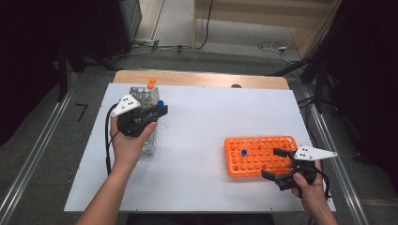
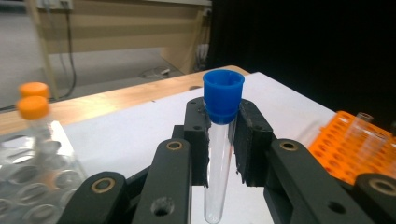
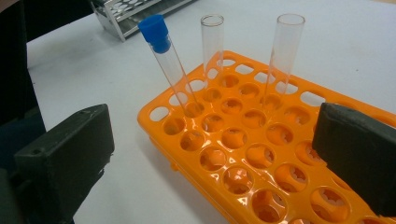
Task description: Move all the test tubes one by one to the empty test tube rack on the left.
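Note:
My left gripper (image 1: pixel 160 112) is shut on a clear test tube with a blue cap (image 1: pixel 162 108), held upright just right of the clear tube rack (image 1: pixel 141 96). In the left gripper view the pads clamp the tube (image 2: pixel 218 154) just below its blue cap (image 2: pixel 223 95). My right gripper (image 1: pixel 278 164) stands open at the near right corner of the orange rack (image 1: pixel 263 161), nothing between its jaws. In the right gripper view the orange rack (image 3: pixel 159 133) holds a leaning blue-capped tube (image 3: pixel 172 70) and two uncapped tubes (image 3: pixel 212 42).
Two orange-capped tubes (image 1: pixel 151 84) stand in the clear rack (image 2: pixel 32 172) at the back left. The white table top (image 1: pixel 202 140) lies between the two racks. A wooden edge (image 1: pixel 202 78) runs along the far side; cables lie on the floor beyond.

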`<state>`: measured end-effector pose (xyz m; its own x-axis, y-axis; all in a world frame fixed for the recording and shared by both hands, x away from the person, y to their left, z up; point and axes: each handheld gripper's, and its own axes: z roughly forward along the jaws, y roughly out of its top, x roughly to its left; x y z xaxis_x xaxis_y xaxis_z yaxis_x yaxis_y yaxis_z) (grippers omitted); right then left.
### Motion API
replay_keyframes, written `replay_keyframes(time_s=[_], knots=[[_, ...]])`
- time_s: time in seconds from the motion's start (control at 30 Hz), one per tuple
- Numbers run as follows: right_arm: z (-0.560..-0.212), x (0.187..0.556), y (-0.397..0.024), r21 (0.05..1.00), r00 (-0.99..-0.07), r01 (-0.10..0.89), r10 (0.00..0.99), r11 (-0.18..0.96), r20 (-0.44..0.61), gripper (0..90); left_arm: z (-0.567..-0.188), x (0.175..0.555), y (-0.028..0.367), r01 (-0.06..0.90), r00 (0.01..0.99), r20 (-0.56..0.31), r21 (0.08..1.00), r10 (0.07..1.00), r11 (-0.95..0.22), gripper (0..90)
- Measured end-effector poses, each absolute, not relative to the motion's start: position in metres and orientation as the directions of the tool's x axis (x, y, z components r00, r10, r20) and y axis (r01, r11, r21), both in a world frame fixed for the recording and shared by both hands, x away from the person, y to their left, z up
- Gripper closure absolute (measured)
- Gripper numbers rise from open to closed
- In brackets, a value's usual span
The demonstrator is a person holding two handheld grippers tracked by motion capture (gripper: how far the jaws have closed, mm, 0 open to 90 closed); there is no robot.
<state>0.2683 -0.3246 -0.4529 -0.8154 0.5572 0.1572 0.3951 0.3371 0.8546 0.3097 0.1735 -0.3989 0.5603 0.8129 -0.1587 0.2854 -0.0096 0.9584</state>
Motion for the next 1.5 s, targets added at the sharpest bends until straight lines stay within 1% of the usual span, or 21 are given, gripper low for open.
replay_keyframes(time_s=[0.37, 0.47, 0.57, 0.7, 0.9, 1.07, 1.17, 1.3, 1.5], knots=[[-0.454, 0.269, -0.329, 0.862, -0.800, 0.400, 0.577, 0.312, 0.162, 0.0, -0.394, 0.338, 0.197, 0.267, 0.441, -0.130, 0.964, 0.888, 0.009, 76.9], [-0.454, 0.269, -0.330, 0.862, -0.799, 0.399, 0.579, 0.312, 0.160, 0.0, -0.393, 0.344, 0.203, 0.258, 0.418, -0.136, 0.966, 0.898, 0.026, 76.9], [-0.454, 0.269, -0.329, 0.862, -0.798, 0.399, 0.581, 0.312, 0.159, 0.0, -0.395, 0.353, 0.208, 0.248, 0.372, -0.149, 0.967, 0.916, 0.057, 76.9], [-0.454, 0.269, -0.329, 0.863, -0.798, 0.398, 0.581, 0.312, 0.158, 0.0, -0.398, 0.364, 0.210, 0.245, 0.330, -0.142, 0.968, 0.933, 0.061, 76.9], [-0.455, 0.269, -0.330, 0.863, -0.801, 0.396, 0.577, 0.314, 0.158, 0.0, -0.406, 0.380, 0.213, 0.262, 0.294, -0.149, 0.962, 0.944, 0.070, 76.9], [-0.455, 0.269, -0.330, 0.862, -0.801, 0.395, 0.578, 0.317, 0.155, 0.0, -0.414, 0.391, 0.215, 0.269, 0.275, -0.171, 0.958, 0.946, 0.095, 76.9], [-0.456, 0.269, -0.330, 0.861, -0.800, 0.398, 0.580, 0.316, 0.156, 0.0, -0.418, 0.397, 0.214, 0.271, 0.258, -0.155, 0.959, 0.954, 0.083, 77.0], [-0.456, 0.270, -0.332, 0.861, -0.796, 0.401, 0.584, 0.313, 0.158, 0.0, -0.425, 0.402, 0.213, 0.288, 0.257, -0.156, 0.954, 0.954, 0.078, 76.9], [-0.457, 0.271, -0.333, 0.863, -0.795, 0.400, 0.585, 0.310, 0.158, 0.0, -0.427, 0.402, 0.205, 0.333, 0.255, -0.099, 0.943, 0.962, 0.009, 76.3]])
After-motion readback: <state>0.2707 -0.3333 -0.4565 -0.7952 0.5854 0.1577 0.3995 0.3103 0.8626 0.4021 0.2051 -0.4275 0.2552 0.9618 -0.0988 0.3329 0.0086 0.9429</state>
